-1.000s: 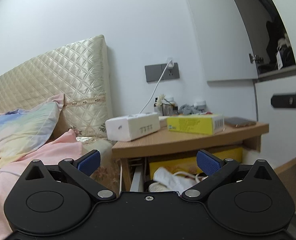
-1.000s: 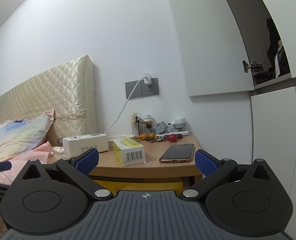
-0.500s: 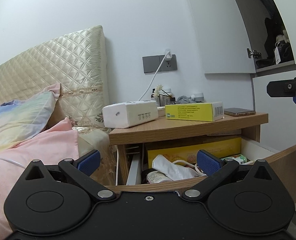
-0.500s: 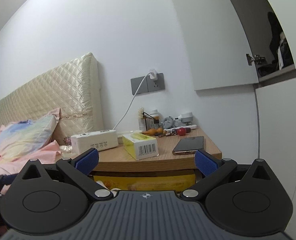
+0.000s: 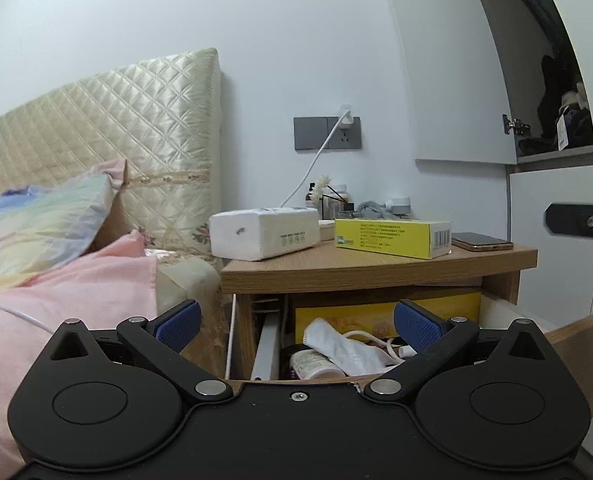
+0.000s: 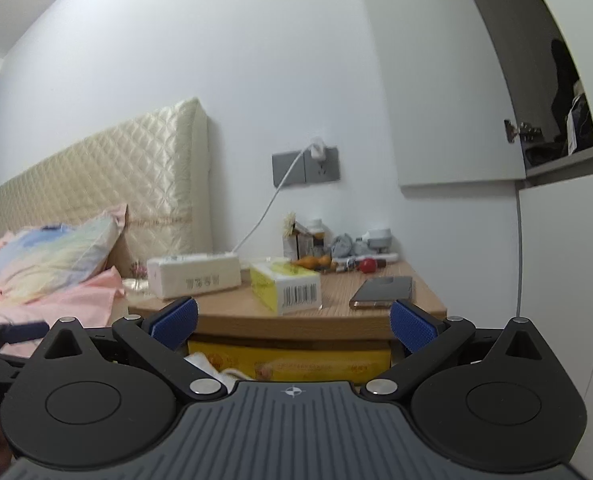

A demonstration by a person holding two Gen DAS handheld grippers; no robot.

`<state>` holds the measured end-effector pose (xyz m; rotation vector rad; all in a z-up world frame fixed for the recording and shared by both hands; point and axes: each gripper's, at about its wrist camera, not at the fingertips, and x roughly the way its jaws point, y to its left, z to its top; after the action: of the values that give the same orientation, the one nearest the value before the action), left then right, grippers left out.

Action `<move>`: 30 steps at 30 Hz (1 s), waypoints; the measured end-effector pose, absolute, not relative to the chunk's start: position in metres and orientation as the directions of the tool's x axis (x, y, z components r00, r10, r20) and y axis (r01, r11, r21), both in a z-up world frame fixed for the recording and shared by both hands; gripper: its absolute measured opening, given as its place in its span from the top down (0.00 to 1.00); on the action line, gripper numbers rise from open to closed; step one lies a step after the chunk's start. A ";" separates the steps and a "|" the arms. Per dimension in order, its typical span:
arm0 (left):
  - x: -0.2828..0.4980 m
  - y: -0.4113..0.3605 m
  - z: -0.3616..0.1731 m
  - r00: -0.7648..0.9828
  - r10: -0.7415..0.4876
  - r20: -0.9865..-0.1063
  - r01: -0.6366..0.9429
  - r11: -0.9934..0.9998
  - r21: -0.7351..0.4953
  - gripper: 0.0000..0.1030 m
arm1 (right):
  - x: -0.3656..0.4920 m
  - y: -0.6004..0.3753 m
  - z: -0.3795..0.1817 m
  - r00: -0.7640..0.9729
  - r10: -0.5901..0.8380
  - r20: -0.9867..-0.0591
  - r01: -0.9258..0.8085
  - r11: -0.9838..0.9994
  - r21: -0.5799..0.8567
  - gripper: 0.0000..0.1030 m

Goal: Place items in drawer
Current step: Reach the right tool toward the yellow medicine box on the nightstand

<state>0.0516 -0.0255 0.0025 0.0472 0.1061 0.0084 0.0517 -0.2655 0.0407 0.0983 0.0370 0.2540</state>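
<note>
Bedside scene, both wrist views. I hold the left gripper (image 5: 296,326) low before the open drawer (image 5: 576,344), its blue pads spread wide and holding nothing; the right gripper (image 6: 292,324) sits higher, level with the nightstand (image 6: 296,322) top, equally wide open and empty. The yellow box (image 6: 286,286) lies on that top, between the white tissue pack (image 6: 194,276) and the phone (image 6: 382,294). From the right gripper it lies straight ahead and slightly above the pads, close to centred between them, its barcoded short end facing me and its long axis running away toward the wall. From the left gripper it lies up and to the right, broadside on. I judge the right the better placed (a head-on approach would close the pads across the box's narrow width). The drawer below already holds a yellow carton (image 5: 384,312), a crumpled mask and a small bottle.
</note>
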 end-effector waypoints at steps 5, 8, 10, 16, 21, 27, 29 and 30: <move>0.050 -0.031 -0.005 0.992 0.000 -0.129 0.009 0.998 0.064 0.01 | 0.054 -0.275 0.039 0.977 0.214 -0.021 -0.210 0.970 0.124 0.00; 0.047 -0.033 -0.004 0.993 -0.016 -0.114 0.024 0.997 0.069 0.01 | 0.059 -0.277 0.036 0.979 0.197 -0.045 -0.189 0.971 0.145 0.00; 0.046 -0.031 -0.004 0.994 -0.014 -0.110 0.021 0.998 0.065 0.01 | 0.061 -0.276 0.034 0.980 0.190 -0.052 -0.180 0.971 0.157 0.00; 0.047 -0.027 -0.004 0.993 -0.006 -0.118 0.012 0.999 0.047 0.01 | 0.062 -0.270 0.033 0.979 0.198 -0.047 -0.189 0.971 0.147 0.00; 0.047 -0.026 -0.004 0.993 0.001 -0.118 0.004 0.999 0.047 0.01 | 0.060 -0.271 0.033 0.979 0.201 -0.046 -0.192 0.970 0.148 0.00; 0.052 -0.022 -0.006 0.991 0.021 -0.136 -0.015 0.999 0.040 0.01 | 0.057 -0.276 0.034 0.981 0.188 -0.045 -0.180 0.972 0.150 0.00; 0.052 -0.020 -0.007 0.990 0.026 -0.137 -0.021 0.999 0.035 0.01 | 0.056 -0.278 0.034 0.981 0.187 -0.044 -0.178 0.972 0.155 0.00; 0.052 -0.018 -0.007 0.990 0.029 -0.137 -0.025 0.999 0.034 0.01 | 0.056 -0.279 0.035 0.981 0.187 -0.044 -0.178 0.971 0.159 0.00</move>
<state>0.0523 -0.0184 -0.0066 0.0320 0.1379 0.0269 0.0558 -0.2790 0.0347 0.1553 0.0586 0.1848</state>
